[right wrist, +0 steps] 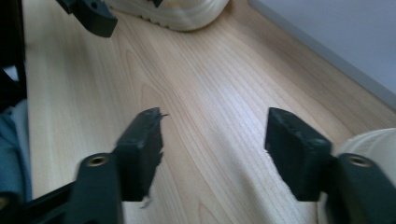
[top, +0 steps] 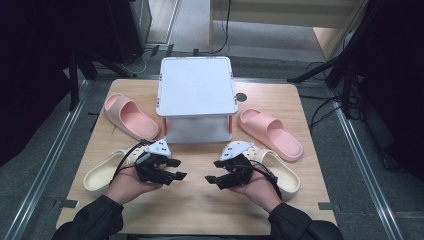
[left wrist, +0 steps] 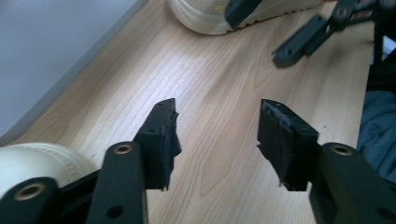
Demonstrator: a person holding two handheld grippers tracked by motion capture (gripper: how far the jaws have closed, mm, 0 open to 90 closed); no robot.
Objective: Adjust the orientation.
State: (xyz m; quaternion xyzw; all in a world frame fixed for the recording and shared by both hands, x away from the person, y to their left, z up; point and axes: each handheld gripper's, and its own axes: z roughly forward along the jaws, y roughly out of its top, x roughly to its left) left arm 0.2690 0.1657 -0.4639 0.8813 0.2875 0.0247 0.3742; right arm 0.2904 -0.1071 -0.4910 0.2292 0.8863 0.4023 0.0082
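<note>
Nearest, at the table's front edge: two dark sleeves and two hands, each bearing a black two-jaw gripper. The left gripper [top: 176, 169] and the right gripper [top: 214, 171] face each other across a gap of bare wood, tips well apart. Both stand released, jaws spread, nothing between the pads; the left gripper view [left wrist: 217, 135] and the right gripper view [right wrist: 212, 144] show plain tabletop between the jaws. Pads: dark, rough, frayed at the edges.

Table [top: 195, 205]: light wood grain, smooth, rounded corners.

Just behind and outside the hands: a pair of cream slippers, thick, rounded foam with a ribbed sole edge. The left cream slipper [top: 102, 175] lies behind the left hand, partly covered by it; the right cream slipper [top: 282, 175] lies behind the right hand, likewise partly covered. Neither is touched by the jaws.

Centre, farther back: a white box [top: 197, 97], square, flat matte top, rounded corners, orange fittings at the front corners. It stands between the two pairs' halves and blocks any straight path across the table's middle.

Flanking the box: a left pink slipper [top: 130, 117] and a right pink slipper [top: 270, 132], same moulded foam shape, open-toed, each angled outward, close to the box's sides.

Behind the box at right: a small dark round mark [top: 241, 97] on the tabletop.

Beyond the table: grey floor, dark stands and cables.
</note>
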